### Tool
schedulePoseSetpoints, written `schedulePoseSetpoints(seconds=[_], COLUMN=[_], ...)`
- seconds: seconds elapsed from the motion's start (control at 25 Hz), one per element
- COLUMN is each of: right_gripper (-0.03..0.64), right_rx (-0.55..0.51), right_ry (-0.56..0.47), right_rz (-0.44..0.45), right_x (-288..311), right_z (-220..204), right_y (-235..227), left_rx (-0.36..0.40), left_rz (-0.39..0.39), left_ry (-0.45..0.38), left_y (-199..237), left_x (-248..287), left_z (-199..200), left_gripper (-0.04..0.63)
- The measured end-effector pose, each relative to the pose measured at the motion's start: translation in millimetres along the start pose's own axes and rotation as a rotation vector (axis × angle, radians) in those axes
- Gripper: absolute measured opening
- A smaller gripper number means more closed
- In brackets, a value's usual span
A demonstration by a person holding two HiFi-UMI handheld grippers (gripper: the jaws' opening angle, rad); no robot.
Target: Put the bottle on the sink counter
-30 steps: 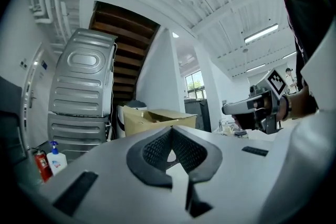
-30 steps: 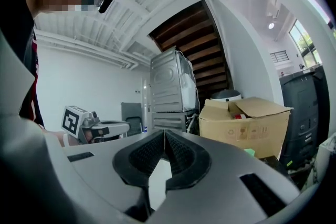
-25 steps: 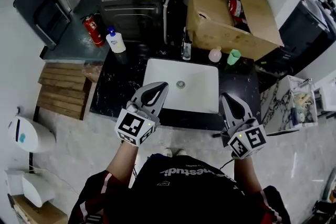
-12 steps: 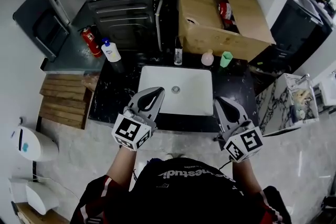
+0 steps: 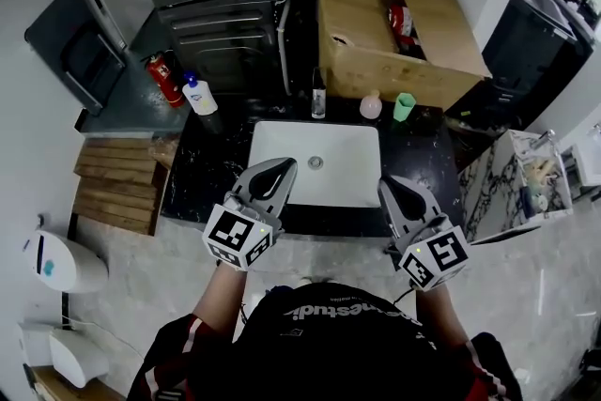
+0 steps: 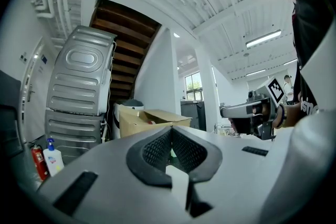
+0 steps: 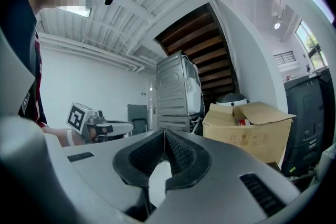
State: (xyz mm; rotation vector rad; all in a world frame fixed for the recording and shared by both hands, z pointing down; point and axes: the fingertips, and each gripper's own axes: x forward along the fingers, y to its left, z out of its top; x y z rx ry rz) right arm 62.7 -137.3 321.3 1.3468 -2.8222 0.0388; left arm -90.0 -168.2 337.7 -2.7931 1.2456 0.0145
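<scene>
Honestly, left gripper and right gripper are both shut w/ nothing in them in front of the sink, the bottle sits well left of it by a fire extinguisher, so a rushed grab prob topples it.

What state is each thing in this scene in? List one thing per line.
left gripper: shut, empty
right gripper: shut, empty
cardboard box: flaps open
pump bottle: upright, not held
green cup: upright
sink: basin empty
</scene>
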Motion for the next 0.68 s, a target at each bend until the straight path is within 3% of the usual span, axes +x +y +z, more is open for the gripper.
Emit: schedulePoseSetpoints(seconds=[0.68], right_gripper=[0.04], right_rx=[-0.009], right_ry=[0.014], right_rz=[-0.004], right_x=[2.5], right_z=[-0.6], right_y=[6.8], left_rx=[0.005], left_rz=[-0.011], left_ry=[0.001], left_y=[3.2], left_x=[-0.5], left_z=[-0.7], left_gripper=[0.015])
